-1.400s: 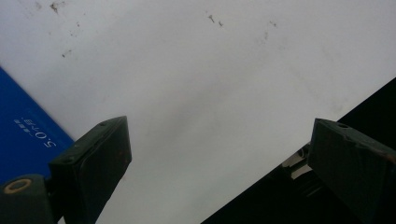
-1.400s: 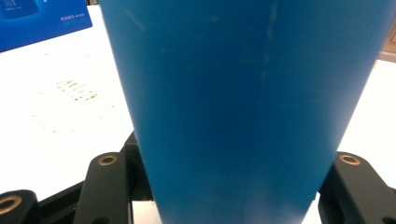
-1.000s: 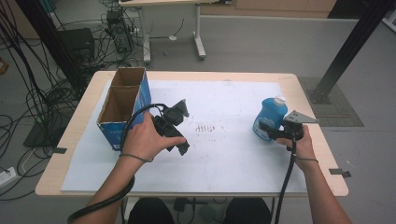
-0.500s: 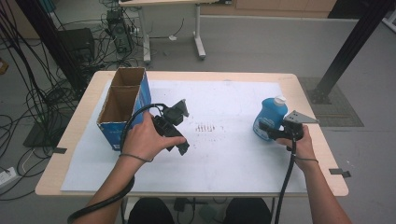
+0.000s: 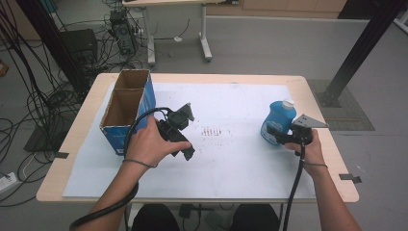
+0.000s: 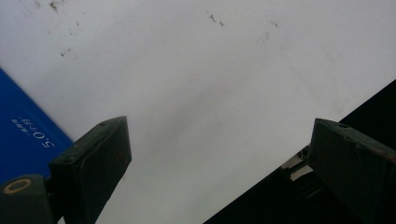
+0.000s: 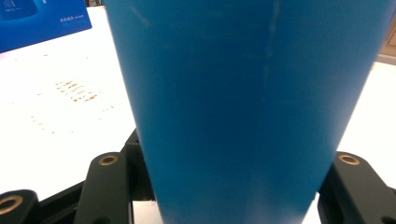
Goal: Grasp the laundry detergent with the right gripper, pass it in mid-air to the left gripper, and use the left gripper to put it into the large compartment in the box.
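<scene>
Your forearms are bare, a thin band circles each wrist, and both grippers, the left gripper [image 5: 179, 126] and the right gripper [image 5: 278, 135], are black with brass-ringed screws, thick black cables and grey three-cornered top plates.

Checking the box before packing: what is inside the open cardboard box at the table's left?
The cardboard box shows bare brown inner walls and two open sections, nothing visible inside. Its near wall hides part of the floor of the nearer section.

An open blue cardboard box [image 5: 126, 111] stands at the table's [image 5: 202, 78] left edge — white sheet [image 5: 231, 159] beneath.
</scene>
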{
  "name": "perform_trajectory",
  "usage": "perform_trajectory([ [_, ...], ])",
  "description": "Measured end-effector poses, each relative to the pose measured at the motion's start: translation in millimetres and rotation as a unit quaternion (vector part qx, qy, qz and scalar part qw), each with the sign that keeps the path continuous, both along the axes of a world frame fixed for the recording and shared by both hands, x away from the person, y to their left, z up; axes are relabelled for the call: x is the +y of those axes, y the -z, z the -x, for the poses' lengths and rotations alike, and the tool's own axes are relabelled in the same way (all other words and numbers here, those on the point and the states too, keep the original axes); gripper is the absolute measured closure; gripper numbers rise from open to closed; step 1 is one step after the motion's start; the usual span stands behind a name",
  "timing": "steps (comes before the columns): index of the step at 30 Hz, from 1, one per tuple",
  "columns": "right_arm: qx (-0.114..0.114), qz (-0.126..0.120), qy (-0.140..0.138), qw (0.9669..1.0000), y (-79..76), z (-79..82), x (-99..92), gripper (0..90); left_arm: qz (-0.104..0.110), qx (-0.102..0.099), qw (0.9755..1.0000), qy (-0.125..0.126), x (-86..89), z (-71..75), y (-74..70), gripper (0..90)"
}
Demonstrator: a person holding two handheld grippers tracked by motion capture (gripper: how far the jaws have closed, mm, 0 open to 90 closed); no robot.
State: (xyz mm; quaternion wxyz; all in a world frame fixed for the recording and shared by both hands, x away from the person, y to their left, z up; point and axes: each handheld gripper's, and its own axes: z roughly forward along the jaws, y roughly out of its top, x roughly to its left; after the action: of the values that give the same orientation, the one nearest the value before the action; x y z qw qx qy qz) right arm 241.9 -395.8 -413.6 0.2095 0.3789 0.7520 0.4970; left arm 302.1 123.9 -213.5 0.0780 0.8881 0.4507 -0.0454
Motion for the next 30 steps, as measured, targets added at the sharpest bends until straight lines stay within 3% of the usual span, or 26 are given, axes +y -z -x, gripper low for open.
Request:
perform_trajectory([
  [17, 0.002, 0.002, -0.001, 1.0000, -4.1, 0.4, 0.7, 42.8, 0.008, -0.008, 0.9998, 0.016, 2.8, -1.9, -4.4, 7.1],
  [30, 0.007, -0.006, -0.018, 0.9998, -21.0, 2.8, 1.0, 42.8, 0.012, -0.021, 0.9987, 0.046, 1.3, 2.5, -14.9, 7.0],
])
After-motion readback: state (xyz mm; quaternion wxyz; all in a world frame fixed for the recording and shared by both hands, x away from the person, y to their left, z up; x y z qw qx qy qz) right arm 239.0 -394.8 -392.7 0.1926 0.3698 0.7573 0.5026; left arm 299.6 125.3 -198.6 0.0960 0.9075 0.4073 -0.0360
